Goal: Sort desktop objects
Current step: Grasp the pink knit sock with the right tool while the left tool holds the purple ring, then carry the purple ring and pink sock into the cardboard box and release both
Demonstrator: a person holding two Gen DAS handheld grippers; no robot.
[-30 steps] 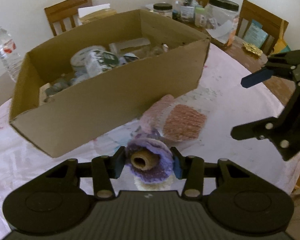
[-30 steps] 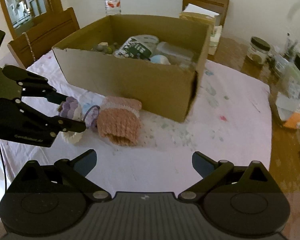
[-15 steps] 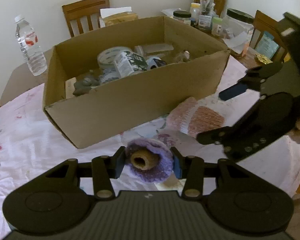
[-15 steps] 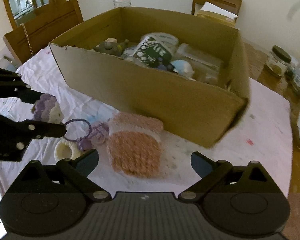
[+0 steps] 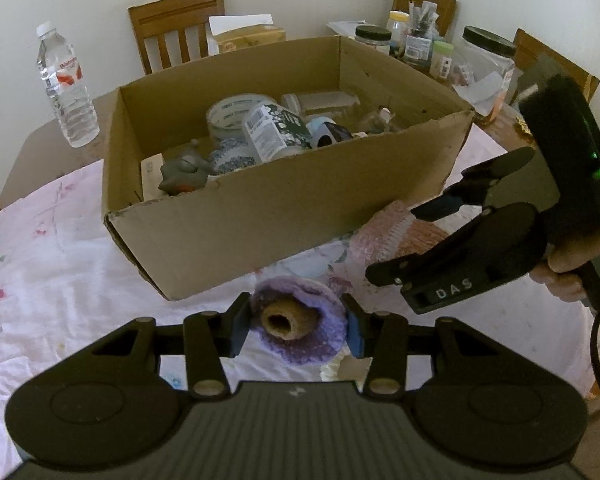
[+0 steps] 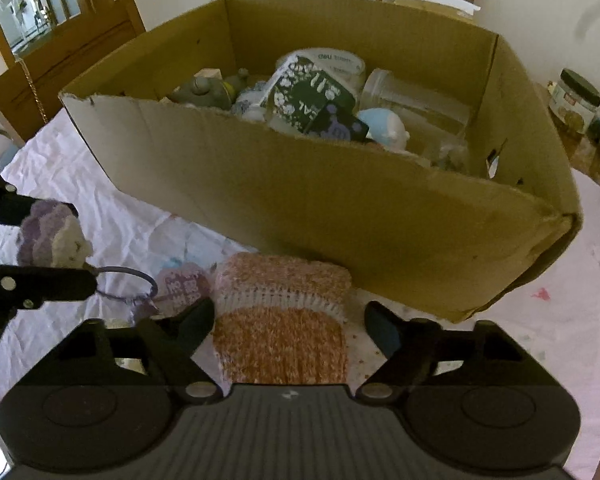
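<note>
My left gripper [image 5: 296, 324] is shut on a purple crocheted toy [image 5: 300, 332] with a tan centre, held just above the tablecloth in front of the cardboard box [image 5: 260, 220]. In the right wrist view the same toy [image 6: 50, 232] hangs at the far left, with a key ring [image 6: 126, 284] trailing from it. My right gripper [image 6: 290, 320] straddles a pink and orange knitted piece [image 6: 280, 336] lying against the box's front wall [image 6: 300, 200]. Its jaws are closing, and a gap still shows at the right pad. The box holds several items.
A water bottle [image 5: 66, 88] stands at the back left of the table. Jars [image 5: 488, 60] and small containers crowd the back right. Wooden chairs [image 5: 176, 20] ring the table. A cream crocheted ring [image 5: 334, 368] lies under the purple toy. The pale tablecloth [image 5: 52, 280] covers the table.
My right gripper has come down and forward over the knitted piece, and its jaws have narrowed around it. The left gripper has kept its hold and drifted slightly back from the box.
</note>
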